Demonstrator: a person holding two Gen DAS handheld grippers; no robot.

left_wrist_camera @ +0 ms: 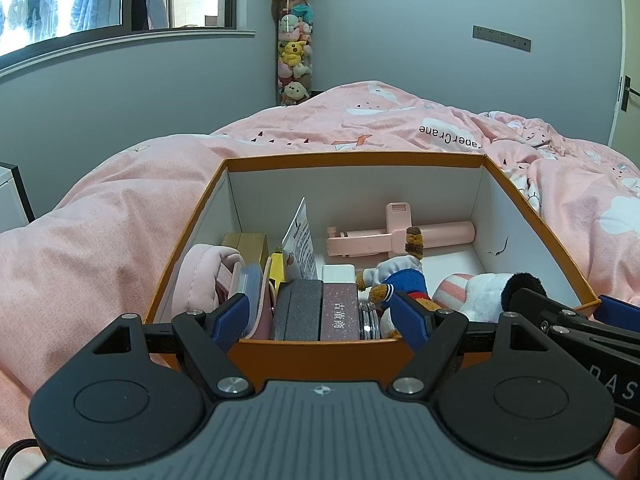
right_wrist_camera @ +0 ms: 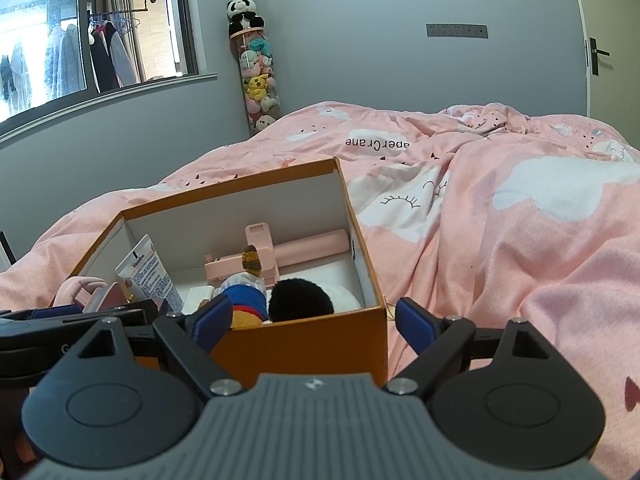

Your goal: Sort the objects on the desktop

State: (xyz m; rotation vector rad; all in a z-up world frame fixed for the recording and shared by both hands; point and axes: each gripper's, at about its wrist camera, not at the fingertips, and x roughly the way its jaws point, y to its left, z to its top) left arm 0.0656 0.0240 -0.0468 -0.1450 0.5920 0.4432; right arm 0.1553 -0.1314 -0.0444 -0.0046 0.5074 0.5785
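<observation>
Both the left gripper (left_wrist_camera: 322, 318) and right gripper (right_wrist_camera: 308, 320) hang wide open, empty, at the near rim of the orange cardboard box (left_wrist_camera: 320, 354), low in frame. Best pick one item, perhaps the stuffed bear in the blue jumper (left_wrist_camera: 394, 280) at lower centre, and descend straight between neighbours.

Cardboard, cloth and plastic, as I see it.
My box (left_wrist_camera: 320, 354) looks like matt orange cardboard, white inside; the bedcover (right_wrist_camera: 500, 248) is soft pink printed cloth. The pink stick (left_wrist_camera: 400, 236) seems smooth plastic, the bear (left_wrist_camera: 396, 276) plush, my gripper pads (right_wrist_camera: 414, 326) textured blue.
</observation>
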